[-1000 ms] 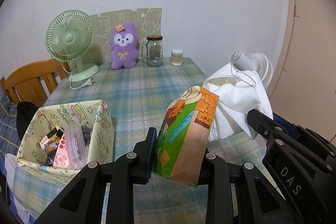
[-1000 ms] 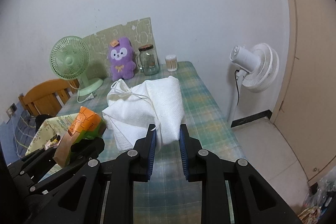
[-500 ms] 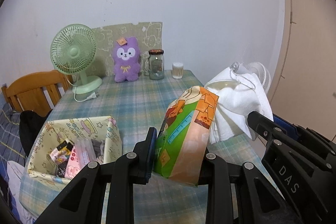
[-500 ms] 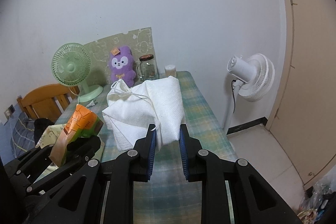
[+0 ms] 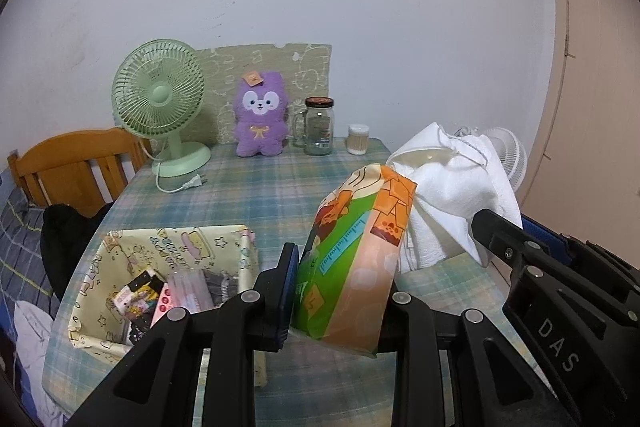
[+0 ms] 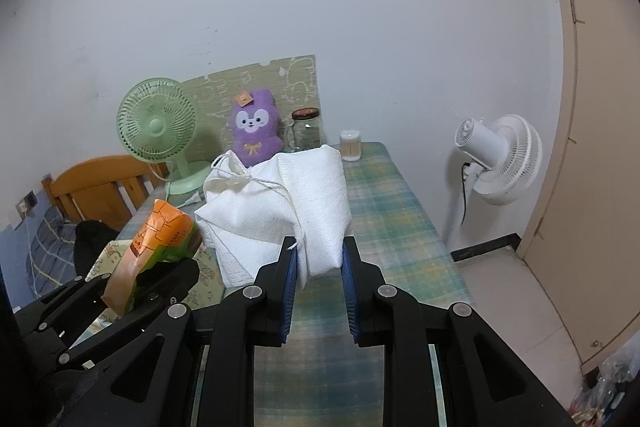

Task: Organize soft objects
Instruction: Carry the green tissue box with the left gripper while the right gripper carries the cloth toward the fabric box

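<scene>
My left gripper (image 5: 340, 271) is shut on a soft pack (image 5: 352, 259) printed in green and orange, held tilted above the checked table (image 5: 256, 195). The same pack (image 6: 156, 247) shows at the lower left of the right wrist view. My right gripper (image 6: 319, 259) is shut on a white drawstring cloth bag (image 6: 280, 203), lifted off the table; that bag (image 5: 448, 195) hangs just right of the pack in the left wrist view. A purple plush toy (image 5: 261, 115) sits upright at the back of the table.
A yellow patterned fabric bin (image 5: 120, 251) holding small packets stands at the table's near left. At the back stand a green desk fan (image 5: 160, 107), a glass jar (image 5: 318, 127) and a cotton-swab tub (image 5: 357, 139). A white floor fan (image 6: 500, 159) stands right of the table, a wooden chair (image 5: 76, 163) left.
Both grippers have risen and drawn back from the table with their loads still held. The table, bin and far objects look lower and farther away.
</scene>
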The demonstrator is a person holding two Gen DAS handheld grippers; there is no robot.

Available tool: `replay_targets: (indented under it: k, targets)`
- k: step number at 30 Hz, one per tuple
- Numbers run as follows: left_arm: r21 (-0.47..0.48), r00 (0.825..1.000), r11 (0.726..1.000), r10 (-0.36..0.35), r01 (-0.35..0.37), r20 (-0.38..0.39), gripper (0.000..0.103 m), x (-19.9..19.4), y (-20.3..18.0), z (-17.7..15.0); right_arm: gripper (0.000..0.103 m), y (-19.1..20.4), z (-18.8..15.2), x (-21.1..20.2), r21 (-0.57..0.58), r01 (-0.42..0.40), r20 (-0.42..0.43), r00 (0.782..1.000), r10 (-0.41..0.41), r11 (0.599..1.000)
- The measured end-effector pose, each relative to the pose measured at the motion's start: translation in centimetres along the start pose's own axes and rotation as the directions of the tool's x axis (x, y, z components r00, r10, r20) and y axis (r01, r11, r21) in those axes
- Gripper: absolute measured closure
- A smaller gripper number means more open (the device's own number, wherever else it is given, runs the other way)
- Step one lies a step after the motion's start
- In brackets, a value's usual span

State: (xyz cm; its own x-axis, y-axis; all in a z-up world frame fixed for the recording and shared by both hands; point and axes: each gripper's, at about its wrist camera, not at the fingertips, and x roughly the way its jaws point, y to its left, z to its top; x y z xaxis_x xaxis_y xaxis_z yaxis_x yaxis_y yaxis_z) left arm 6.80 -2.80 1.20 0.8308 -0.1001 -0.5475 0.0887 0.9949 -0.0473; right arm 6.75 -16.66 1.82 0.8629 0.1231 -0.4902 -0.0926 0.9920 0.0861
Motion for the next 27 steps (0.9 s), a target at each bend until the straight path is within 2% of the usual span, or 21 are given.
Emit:
replay_targets:
  k: [14,27]
  targets:
    - [-0.050,0.999,0.998,0.035,-0.036,-0.020,0.076,1.0,4.8,-0.2,0.078,4.3,0.1,2.3,-0.036,-0.041,-0.018,0.999,0.040,0.998]
    - [-0.035,0.996,0.996,0.075,-0.076,-0.038,0.077,2.0,8.0,-0.7,0.078,9.2,-0.4,4.9,-0.070,-0.113,-0.050,0.993,0.110,0.991]
